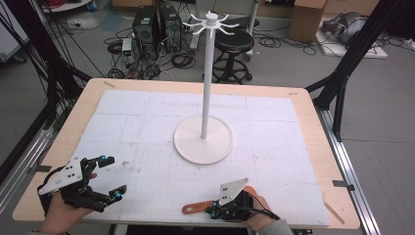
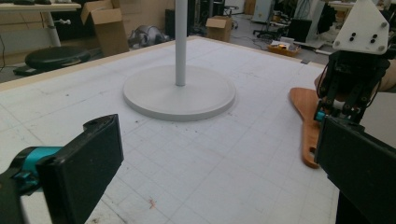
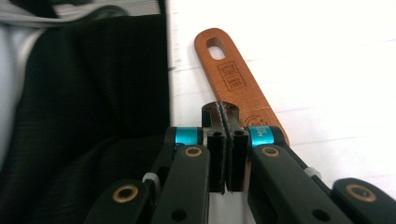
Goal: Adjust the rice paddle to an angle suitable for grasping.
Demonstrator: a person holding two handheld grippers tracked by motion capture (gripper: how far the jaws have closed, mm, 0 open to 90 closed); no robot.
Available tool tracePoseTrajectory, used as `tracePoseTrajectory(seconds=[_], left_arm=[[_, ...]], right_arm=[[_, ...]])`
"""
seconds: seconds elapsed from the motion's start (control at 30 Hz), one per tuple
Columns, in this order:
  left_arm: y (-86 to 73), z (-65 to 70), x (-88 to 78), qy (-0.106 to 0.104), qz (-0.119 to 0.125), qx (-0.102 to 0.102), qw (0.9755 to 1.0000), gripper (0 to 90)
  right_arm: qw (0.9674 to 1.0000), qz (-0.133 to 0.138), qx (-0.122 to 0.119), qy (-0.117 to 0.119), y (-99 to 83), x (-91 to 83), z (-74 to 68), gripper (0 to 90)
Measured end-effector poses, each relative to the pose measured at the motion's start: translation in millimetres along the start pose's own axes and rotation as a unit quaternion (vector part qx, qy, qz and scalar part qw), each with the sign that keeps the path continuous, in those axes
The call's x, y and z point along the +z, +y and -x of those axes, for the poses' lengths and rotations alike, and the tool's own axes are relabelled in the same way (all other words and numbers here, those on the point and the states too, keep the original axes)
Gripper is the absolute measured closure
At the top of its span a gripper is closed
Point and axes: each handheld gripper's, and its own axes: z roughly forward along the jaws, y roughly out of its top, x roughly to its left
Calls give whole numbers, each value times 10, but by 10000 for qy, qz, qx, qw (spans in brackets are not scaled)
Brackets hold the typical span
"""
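A wooden spatula (image 1: 197, 208) lies flat near the table's front edge, its handle with the hanging hole pointing left. My right gripper (image 1: 213, 210) sits low over its handle with the jaws pressed together and nothing between them. In the right gripper view the shut tips (image 3: 224, 112) rest at the spatula (image 3: 232, 77) handle; whether they touch it I cannot tell. My left gripper (image 1: 110, 175) hovers open at the front left corner, with bare mat between its wide jaws (image 2: 219, 163). A white hook stand (image 1: 203, 139) stands mid-table, arms at its top.
A white gridded mat (image 1: 274, 161) covers the wooden table (image 1: 313, 127). Behind the table are a black stool (image 1: 234, 46), computer towers (image 1: 156, 24), cables and cardboard boxes. Black frame posts flank both sides. Dark clothing (image 3: 84, 93) lies left of the spatula in the right gripper view.
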Motion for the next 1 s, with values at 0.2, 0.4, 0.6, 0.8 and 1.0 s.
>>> tracePoseTrajectory(seconds=[0.2, 0.4, 0.6, 0.8, 1.0], left_arm=[[20, 2, -52, 68, 95, -5, 9999, 18], [-1, 5, -64, 99, 38, -8, 9999, 18], [-16, 8, -74, 115, 7, -10, 9999, 18], [-22, 6, -84, 138, 2, -21, 9999, 18], [-28, 11, -87, 150, -14, -15, 9999, 18]], right_arm=[[9997, -15, 64, -221, 28, 10, 115, 892], [9987, -12, 231, -444, 24, -19, 257, 892], [9976, -44, 336, -604, 20, -41, 332, 892], [9966, -38, 396, -718, 14, -49, 375, 892], [9954, -40, 477, -830, 0, -67, 402, 892]])
